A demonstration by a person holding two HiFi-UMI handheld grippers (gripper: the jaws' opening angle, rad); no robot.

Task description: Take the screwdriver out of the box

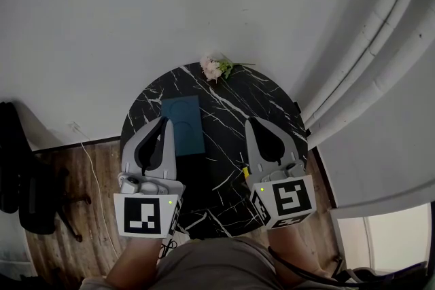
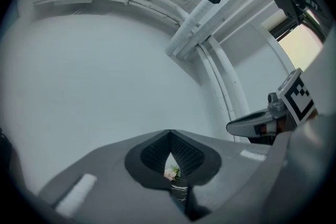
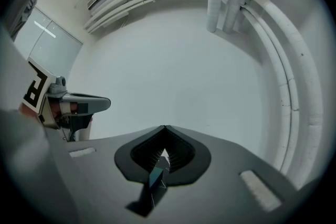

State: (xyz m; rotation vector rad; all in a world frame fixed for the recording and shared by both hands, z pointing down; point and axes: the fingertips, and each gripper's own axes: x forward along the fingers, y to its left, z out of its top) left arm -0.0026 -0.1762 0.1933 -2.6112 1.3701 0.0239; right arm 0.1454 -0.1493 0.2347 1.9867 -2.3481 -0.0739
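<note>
Closed teal box (image 1: 182,125) lying flat mid-surface (image 1: 224,112) with no screwdriver in sight, so inside or already out and away, left gripper (image 1: 164,121) at the box's left edge and right gripper (image 1: 249,121) well right of the box, both shut and empty, flowers (image 1: 216,68) beyond the box at the rim, bare room to the box's right

teal box (image 1: 182,125) closed; flat on table (image 1: 265,105)

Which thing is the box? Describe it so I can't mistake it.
Start at the round black marble table, then look to its left-centre, just ahead of the left gripper. The box is the flat, dark teal rectangle lying there, plain and straight-edged, unlike the small pink flower sprig at the table's far edge.
</note>
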